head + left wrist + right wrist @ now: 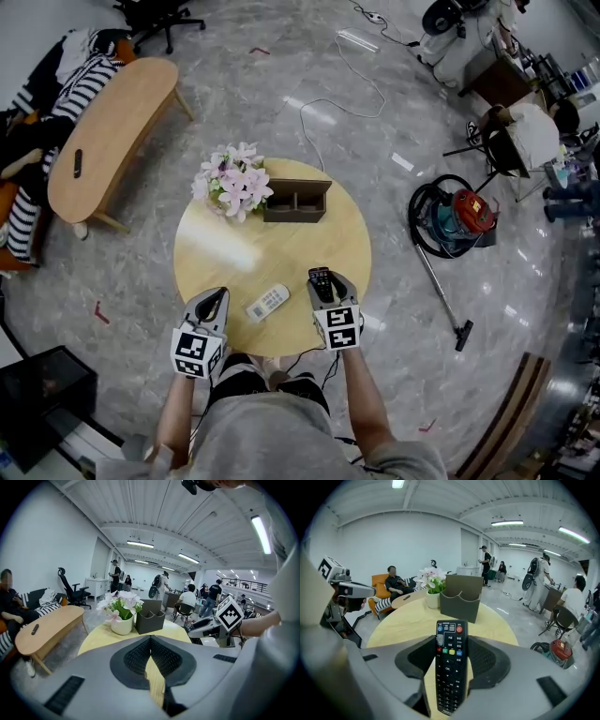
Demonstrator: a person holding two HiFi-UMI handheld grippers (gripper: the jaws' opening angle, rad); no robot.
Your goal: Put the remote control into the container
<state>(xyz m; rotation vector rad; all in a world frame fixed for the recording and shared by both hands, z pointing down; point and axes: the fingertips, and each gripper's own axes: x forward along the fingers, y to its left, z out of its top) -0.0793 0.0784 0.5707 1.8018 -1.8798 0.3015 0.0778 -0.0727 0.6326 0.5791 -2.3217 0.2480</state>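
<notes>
A black remote control (320,281) (450,667) is clamped lengthwise between the jaws of my right gripper (328,279) (449,656), above the near right part of the round wooden table (234,253). The dark brown two-compartment container (295,202) (461,597) (150,618) stands at the table's far side, straight ahead of the remote. My left gripper (214,296) (150,639) is shut and empty over the table's near left edge. A white remote (268,302) lies on the table between the two grippers.
A white pot of pink flowers (232,183) (121,611) stands touching the container's left side. An oval wooden bench (108,131) stands to the left, and a vacuum cleaner (459,220) with its hose lies on the floor to the right. A white cable (356,84) runs across the floor behind the table.
</notes>
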